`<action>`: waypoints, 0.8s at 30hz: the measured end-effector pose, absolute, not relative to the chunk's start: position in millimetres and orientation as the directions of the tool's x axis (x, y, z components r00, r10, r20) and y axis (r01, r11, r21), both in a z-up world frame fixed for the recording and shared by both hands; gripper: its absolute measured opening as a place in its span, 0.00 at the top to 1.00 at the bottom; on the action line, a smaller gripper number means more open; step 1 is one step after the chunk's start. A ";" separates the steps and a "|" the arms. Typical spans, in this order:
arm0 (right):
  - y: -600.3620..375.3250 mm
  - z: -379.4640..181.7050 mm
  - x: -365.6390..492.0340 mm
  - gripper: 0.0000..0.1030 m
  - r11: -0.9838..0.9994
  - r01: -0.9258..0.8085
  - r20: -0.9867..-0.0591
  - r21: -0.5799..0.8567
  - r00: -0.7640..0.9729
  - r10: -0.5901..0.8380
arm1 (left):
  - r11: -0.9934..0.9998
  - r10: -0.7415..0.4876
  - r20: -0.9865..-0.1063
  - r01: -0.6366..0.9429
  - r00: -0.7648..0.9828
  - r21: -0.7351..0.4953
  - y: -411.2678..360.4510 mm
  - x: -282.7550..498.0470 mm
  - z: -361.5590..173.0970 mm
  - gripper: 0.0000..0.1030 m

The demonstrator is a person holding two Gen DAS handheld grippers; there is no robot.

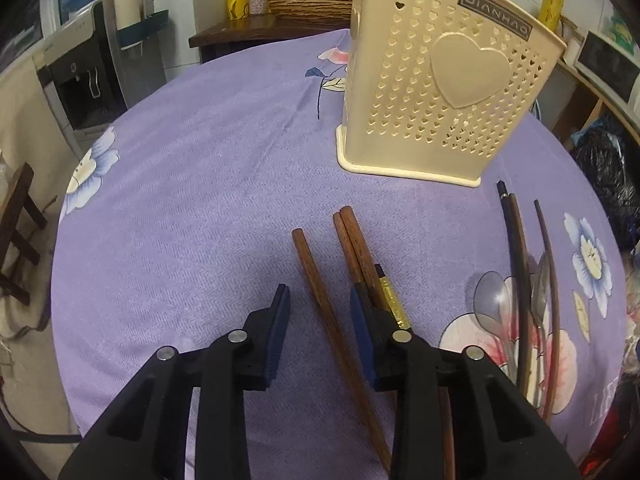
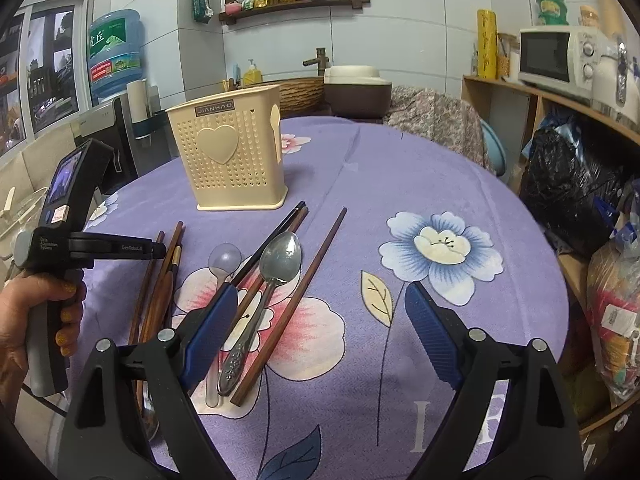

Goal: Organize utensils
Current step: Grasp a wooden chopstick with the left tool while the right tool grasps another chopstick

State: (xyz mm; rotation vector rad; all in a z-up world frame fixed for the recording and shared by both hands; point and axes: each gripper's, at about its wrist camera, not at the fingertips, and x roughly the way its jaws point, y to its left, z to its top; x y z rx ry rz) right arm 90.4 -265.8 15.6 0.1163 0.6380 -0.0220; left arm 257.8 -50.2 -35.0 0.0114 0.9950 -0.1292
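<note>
Purple floral cloth [image 1: 192, 184] covers our table, where the cream utensil holder [image 1: 436, 92] stands upright behind scattered chopsticks. Our left gripper [image 1: 320, 304] straddles one wooden chopstick [image 1: 320, 292], pads not touching it. Our right gripper [image 2: 320, 320], jaws wide apart, hovers beside the metal spoon [image 2: 276, 268].

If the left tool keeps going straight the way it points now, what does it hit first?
Probably the single brown wooden chopstick lying between the left tool's jaws, then the purple flowered tablecloth under it. Depth is hard to judge.
</note>
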 end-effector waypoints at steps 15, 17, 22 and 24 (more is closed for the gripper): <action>-289.1 -13.2 234.5 0.53 0.954 0.200 -0.771 0.225 0.635 0.049 | 0.993 -0.090 -0.840 0.113 0.535 -0.034 -56.4 263.7 -34.8 0.76; -285.6 -17.3 246.5 0.54 0.959 0.209 -0.787 0.192 0.616 0.023 | 0.993 -0.083 -0.842 0.114 0.533 -0.025 -58.5 266.1 -35.0 0.76; -280.9 -24.9 259.4 0.67 0.963 0.221 -0.812 0.156 0.584 -0.003 | 0.992 -0.079 -0.844 0.124 0.530 -0.015 -63.5 266.1 -35.0 0.77; -280.1 -25.2 260.8 0.69 0.965 0.217 -0.809 0.145 0.587 -0.010 | 0.992 -0.074 -0.842 0.128 0.535 -0.006 -63.3 268.4 -35.1 0.80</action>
